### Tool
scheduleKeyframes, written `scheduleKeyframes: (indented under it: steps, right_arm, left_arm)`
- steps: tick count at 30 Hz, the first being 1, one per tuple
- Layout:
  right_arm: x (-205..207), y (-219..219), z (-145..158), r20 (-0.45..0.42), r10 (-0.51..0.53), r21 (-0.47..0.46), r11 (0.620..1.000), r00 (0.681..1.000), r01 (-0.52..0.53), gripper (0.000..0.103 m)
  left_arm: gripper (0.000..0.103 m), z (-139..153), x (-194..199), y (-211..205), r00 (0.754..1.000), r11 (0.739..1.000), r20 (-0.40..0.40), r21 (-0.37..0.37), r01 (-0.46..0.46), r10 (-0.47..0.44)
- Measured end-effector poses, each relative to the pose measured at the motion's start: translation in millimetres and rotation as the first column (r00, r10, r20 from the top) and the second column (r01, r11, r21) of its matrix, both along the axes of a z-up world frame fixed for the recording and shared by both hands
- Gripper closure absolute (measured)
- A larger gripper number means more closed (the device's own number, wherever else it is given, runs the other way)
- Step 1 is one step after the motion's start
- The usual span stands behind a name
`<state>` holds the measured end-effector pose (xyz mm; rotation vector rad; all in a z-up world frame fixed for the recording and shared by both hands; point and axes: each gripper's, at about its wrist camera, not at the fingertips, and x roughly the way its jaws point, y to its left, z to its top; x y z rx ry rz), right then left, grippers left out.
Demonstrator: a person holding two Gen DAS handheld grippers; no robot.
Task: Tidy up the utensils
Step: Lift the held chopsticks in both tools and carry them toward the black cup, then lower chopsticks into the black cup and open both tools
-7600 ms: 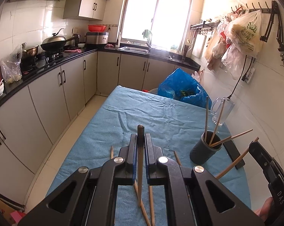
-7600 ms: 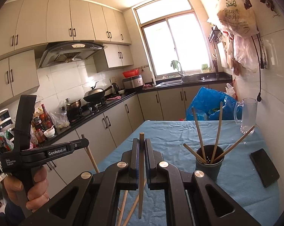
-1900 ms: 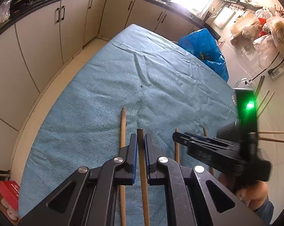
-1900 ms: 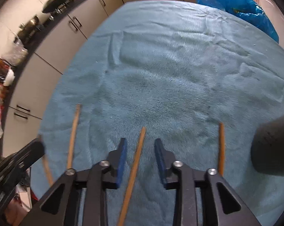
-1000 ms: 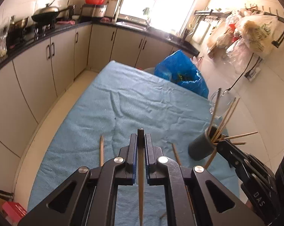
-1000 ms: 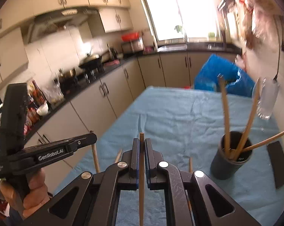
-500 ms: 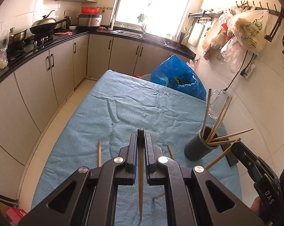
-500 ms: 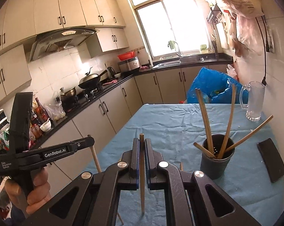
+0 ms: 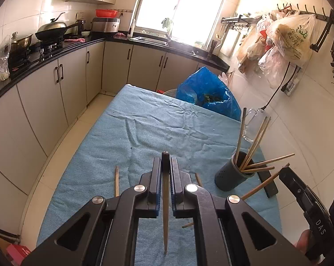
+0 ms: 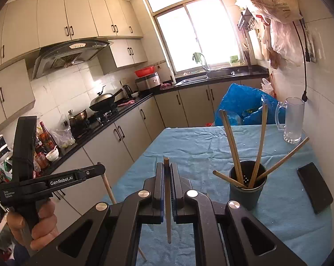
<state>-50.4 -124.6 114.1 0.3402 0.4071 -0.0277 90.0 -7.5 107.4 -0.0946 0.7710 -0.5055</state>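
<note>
My left gripper [image 9: 165, 166] is shut on a wooden chopstick [image 9: 165, 210] that hangs down between its jaws. My right gripper [image 10: 166, 173] is shut on another chopstick [image 10: 168, 217], held the same way. A dark utensil cup [image 9: 232, 173] [image 10: 246, 190] with several chopsticks stands on the blue cloth [image 9: 158, 128] to the right of both grippers. Loose chopsticks [image 9: 116, 180] lie on the cloth near the front. In the right wrist view the left gripper [image 10: 101, 169] shows at the left, gripped by a hand [image 10: 40, 221], its chopstick [image 10: 108, 188] slanting below.
A glass mug [image 10: 292, 122] and a black phone [image 10: 315, 187] sit at the table's right side. A blue plastic bag [image 9: 206, 95] lies beyond the far edge. Kitchen cabinets [image 9: 56, 84] run along the left, and bags [image 9: 284, 37] hang on the right wall.
Over the last second both views tilted slightly upward, and the right gripper with its chopstick drew a little back from the cup. Both grips stayed shut.
</note>
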Motion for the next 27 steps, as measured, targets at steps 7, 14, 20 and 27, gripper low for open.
scheduleKeyframes:
  steps: [7, 14, 20, 27]
  right_arm:
    - [-6, -2, 4, 0.011, -0.011, 0.001, 1.0, 1.0, 0.011, 0.098]
    - [-13, -5, 7, 0.026, -0.02, 0.004, 1.0, 0.999, 0.02, 0.098]
    - [-18, -8, 10, 0.033, -0.027, 0.009, 1.0, 0.999, 0.027, 0.098]
    - [-27, -13, 17, 0.058, -0.033, 0.015, 0.999, 0.998, 0.032, 0.098]
  left_arm:
    - [0.096, 2, 0, 1, 1.0, 1.0, 0.0, -0.002, 0.0, 0.0]
    - [0.096, 5, -2, 0, 1.0, 1.0, 0.003, -0.001, 0.001, -0.001]
    - [0.096, 9, -3, -2, 1.0, 1.0, 0.009, -0.005, 0.009, -0.008]
    - [0.096, 18, -7, -5, 1.0, 1.0, 0.025, -0.008, 0.012, -0.012]
